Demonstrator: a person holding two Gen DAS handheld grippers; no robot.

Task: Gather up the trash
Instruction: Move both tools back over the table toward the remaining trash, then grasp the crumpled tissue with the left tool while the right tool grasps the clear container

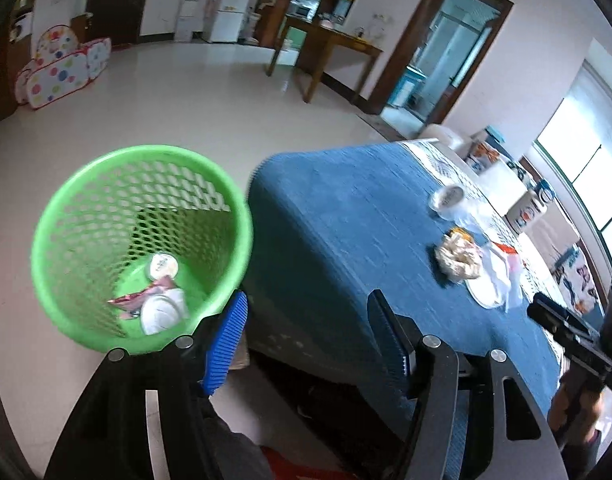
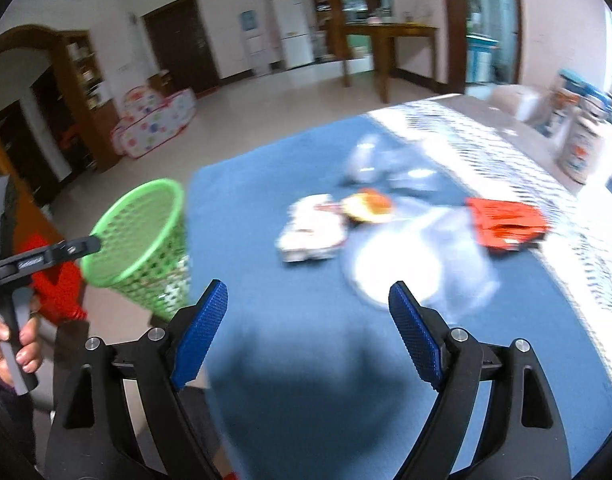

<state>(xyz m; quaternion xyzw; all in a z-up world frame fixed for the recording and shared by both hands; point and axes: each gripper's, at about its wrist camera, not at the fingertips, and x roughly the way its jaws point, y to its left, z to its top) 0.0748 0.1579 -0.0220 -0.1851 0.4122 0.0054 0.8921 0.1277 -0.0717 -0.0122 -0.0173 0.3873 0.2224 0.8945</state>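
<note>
The right tongs (image 2: 307, 334) stood spread and empty over the desk (image 2: 266, 360), the left tongs (image 1: 306, 336) likewise spread near its corner. Ahead of the right pair lay the trash: a white wrapper (image 2: 311, 234), an orange scrap (image 2: 367, 204) and a red packet (image 2: 505, 222). Beside the desk, the green basket (image 1: 66, 216) already held some lids and wrappers.

One green basket (image 1: 86, 216) (three jars (image 2: 585, 148))
</note>
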